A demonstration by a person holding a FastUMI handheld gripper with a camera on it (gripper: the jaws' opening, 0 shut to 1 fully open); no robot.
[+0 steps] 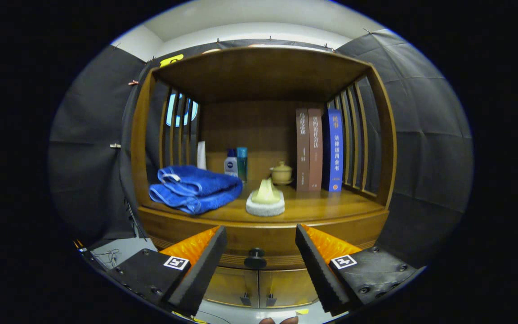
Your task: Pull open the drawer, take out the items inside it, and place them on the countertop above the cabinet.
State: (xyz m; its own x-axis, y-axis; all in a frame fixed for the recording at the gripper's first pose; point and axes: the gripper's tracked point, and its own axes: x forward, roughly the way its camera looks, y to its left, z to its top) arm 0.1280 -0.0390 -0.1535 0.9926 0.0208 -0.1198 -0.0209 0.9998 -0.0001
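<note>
The jaws are held wide open and nothing is gripped by them. Between the two fingers [200,265], just ahead of them, the round dark knob [256,257] of the drawer [259,238] is seen. The knob is not touched by either finger.

The drawer is shut flat into the cabinet, so what is inside cannot be seen. Two small cupboard doors [259,285] are seen under it.

Above the drawer, things are already lying on the counter [331,209]. A folded blue towel [196,189] is laid near the front, and just beside it a pale yellow thing on a round white pad [265,198]. Behind them a small cup with a lid [281,173], two little bottles [236,164] and a white tube [201,155] are stood. Three books [322,148] are stood upright at the back, two brown and one blue.

Two stages are fitted by this: the drawer may be full and waiting to be pulled, or it may have been emptied onto the counter and pushed shut. It cannot be told which. If a pull is wanted, the knob would have to be pinched from both sides and drawn straight back.

Chinese writing is printed down the book spines, but it is too small to be read surely. A label is seen on one bottle.
</note>
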